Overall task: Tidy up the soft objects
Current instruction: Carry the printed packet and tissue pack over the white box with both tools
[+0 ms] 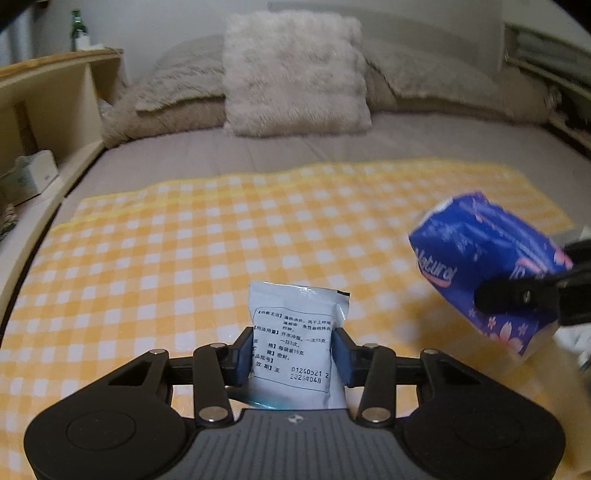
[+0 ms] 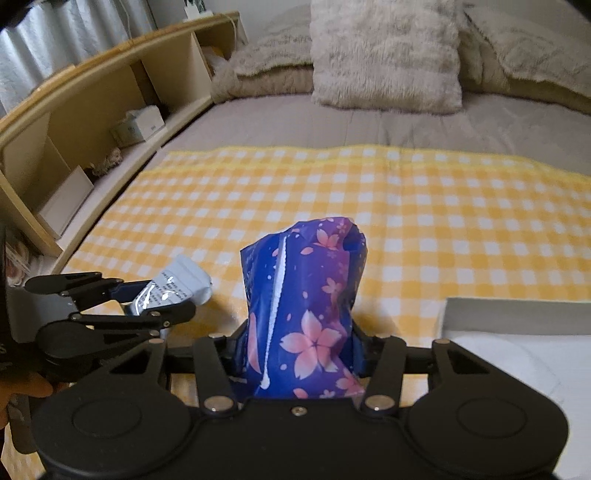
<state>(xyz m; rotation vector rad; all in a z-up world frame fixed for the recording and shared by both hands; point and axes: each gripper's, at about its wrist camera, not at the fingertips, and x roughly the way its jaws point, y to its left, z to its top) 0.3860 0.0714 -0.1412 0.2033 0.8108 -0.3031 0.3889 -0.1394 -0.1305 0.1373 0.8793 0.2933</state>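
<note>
We find ourselves in a bedroom of a home. A bed (image 2: 369,122) with a grey sheet fills both views, and a fluffy cushion (image 1: 295,74) leans against larger pillows (image 2: 524,44) at its head. A yellow checked blanket (image 1: 184,240) lies spread across the mattress. Along one side we note a wooden shelf unit (image 2: 110,85) holding a tissue box (image 2: 138,123), with curtains (image 2: 74,26) behind it.

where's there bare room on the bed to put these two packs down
Most of the yellow checked blanket lies bare, from its far edge by the fluffy cream pillow back to both grippers. The grey sheet strip between blanket and pillow is free too. It is crowded near the white box, beside the right gripper with its blue floral pack.
</note>
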